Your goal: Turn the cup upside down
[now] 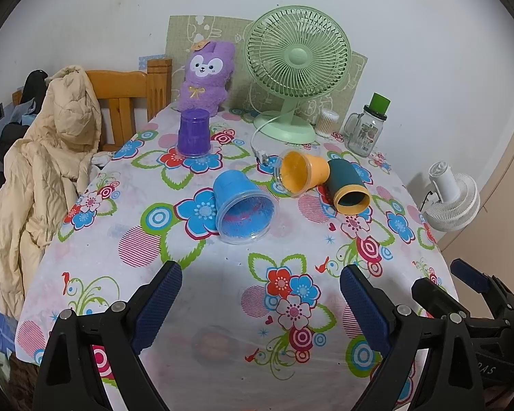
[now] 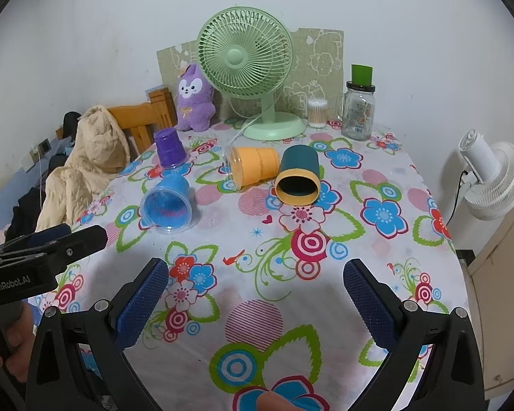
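A blue cup (image 1: 242, 206) (image 2: 168, 203) lies on its side on the floral tablecloth, mouth toward me. An orange cup (image 1: 302, 171) (image 2: 253, 166) and a dark teal cup with a yellow rim (image 1: 348, 188) (image 2: 298, 179) also lie on their sides, touching. A purple cup (image 1: 193, 132) (image 2: 169, 148) stands upside down at the back left. My left gripper (image 1: 260, 284) is open and empty, near the table's front edge below the blue cup. My right gripper (image 2: 256, 275) is open and empty, in front of the teal cup.
A green desk fan (image 1: 296, 68) (image 2: 246, 60), a purple plush rabbit (image 1: 205, 77), a cotton swab box (image 2: 317, 113) and a glass jar (image 2: 358, 111) stand along the back. A wooden chair with a beige jacket (image 1: 48, 157) is left of the table. A white fan (image 2: 493, 179) is at the right.
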`<state>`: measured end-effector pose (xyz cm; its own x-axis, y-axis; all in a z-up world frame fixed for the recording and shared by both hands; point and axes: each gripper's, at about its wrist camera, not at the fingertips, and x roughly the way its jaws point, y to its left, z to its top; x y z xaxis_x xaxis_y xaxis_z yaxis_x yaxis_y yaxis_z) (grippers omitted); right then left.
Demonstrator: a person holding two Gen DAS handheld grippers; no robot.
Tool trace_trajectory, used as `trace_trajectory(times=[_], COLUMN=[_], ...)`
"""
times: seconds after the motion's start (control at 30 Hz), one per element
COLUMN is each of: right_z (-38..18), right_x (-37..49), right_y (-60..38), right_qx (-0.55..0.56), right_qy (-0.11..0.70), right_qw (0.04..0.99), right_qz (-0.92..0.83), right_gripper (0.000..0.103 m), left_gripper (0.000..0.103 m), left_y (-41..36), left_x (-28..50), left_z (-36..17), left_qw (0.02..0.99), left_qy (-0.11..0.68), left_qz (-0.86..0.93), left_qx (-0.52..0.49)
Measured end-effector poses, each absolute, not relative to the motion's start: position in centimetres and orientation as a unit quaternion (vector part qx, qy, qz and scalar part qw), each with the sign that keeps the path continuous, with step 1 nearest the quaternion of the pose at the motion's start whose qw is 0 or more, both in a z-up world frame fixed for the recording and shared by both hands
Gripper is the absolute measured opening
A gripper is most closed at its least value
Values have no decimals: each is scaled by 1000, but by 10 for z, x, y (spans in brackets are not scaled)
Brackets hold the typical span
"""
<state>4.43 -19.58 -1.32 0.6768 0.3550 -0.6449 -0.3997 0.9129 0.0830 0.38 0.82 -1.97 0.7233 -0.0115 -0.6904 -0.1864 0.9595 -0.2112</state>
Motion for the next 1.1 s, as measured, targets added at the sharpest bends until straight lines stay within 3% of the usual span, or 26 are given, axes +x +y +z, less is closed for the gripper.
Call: trace_trajectory(times=[1.1], right_z=[-13], right_x=[47], right_y=[-206], right_qx=[-24], right_qy=[351], right_qw=[913], right_qz=[207], right_gripper=[103], left_gripper=[95], left_y=[-2], left_x=[5], left_z=[-19], left_qw=[917], left_qy=[376], left_qz=[48], left_qx=[-125])
